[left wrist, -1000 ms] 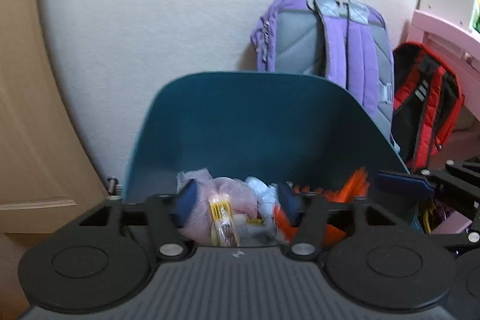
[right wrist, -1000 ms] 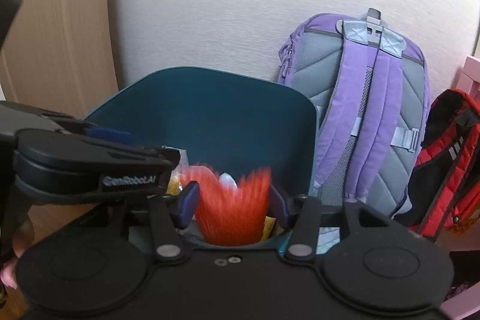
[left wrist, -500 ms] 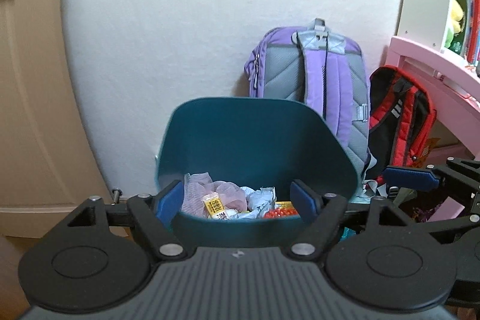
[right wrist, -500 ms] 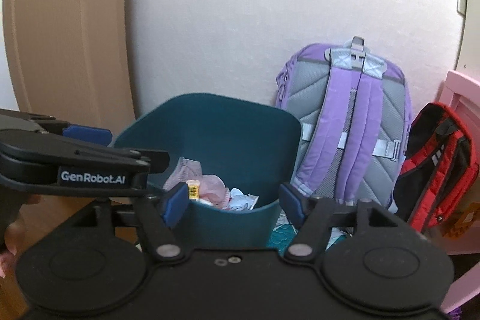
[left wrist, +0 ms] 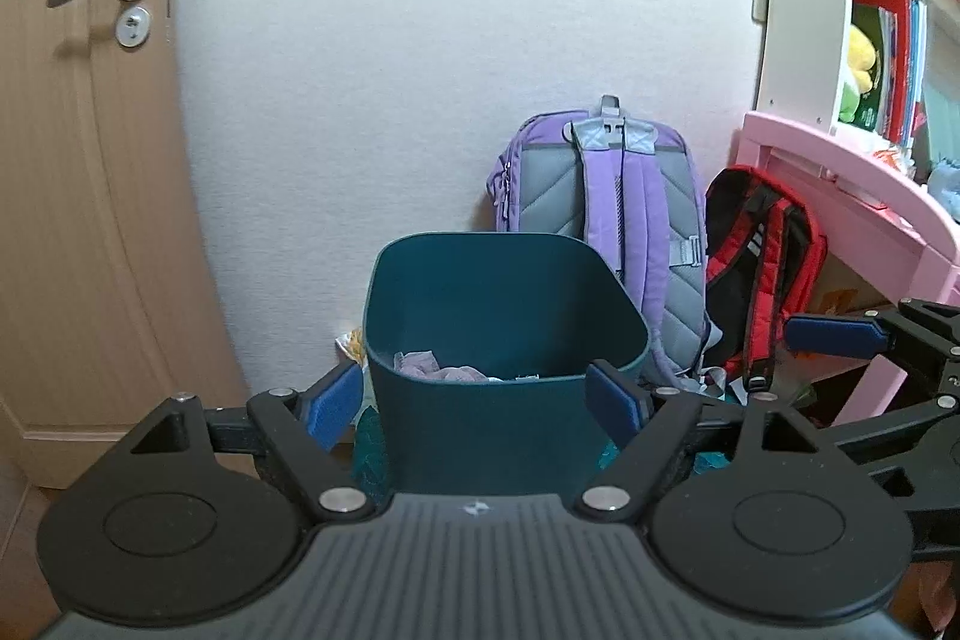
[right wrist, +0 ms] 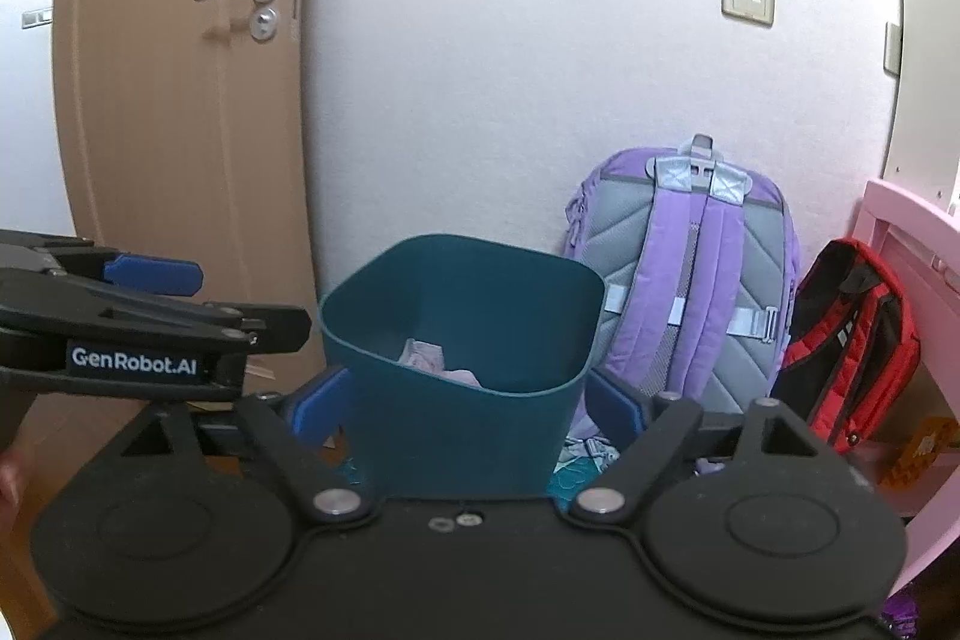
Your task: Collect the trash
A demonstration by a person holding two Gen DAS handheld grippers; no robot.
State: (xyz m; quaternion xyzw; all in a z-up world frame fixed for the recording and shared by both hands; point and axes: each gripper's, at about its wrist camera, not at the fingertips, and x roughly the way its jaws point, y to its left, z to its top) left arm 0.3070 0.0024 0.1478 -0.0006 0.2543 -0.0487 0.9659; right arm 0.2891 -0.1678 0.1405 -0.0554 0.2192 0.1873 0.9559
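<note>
Deep teal plastic trash bin (left wrist: 510, 400) with crumpled pale trash (left wrist: 438, 369) inside, left gripper (left wrist: 480, 403) opening wide and empty, right gripper (right wrist: 465, 406) opening wide and empty

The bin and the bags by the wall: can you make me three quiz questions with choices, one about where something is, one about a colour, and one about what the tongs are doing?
1. Where does the purple backpack stand?
A. Against the wall behind the bin
B. Inside the bin
C. On the pink desk

2. What colour is the bin?
A. Yellow
B. Dark teal
C. White

3. What is between the pads of the right tongs?
A. A red wrapper, squeezed tight
B. A door handle
C. Nothing held

Answers:
1. A, it leans upright on the white wall, behind and to the right of the bin, beside the red backpack.
2. B, its walls are dark blue-green all round.
3. C, the blue pads stand wide apart and are opening, with only the bin seen beyond them; the crumpled trash lies down in the bin.
</note>
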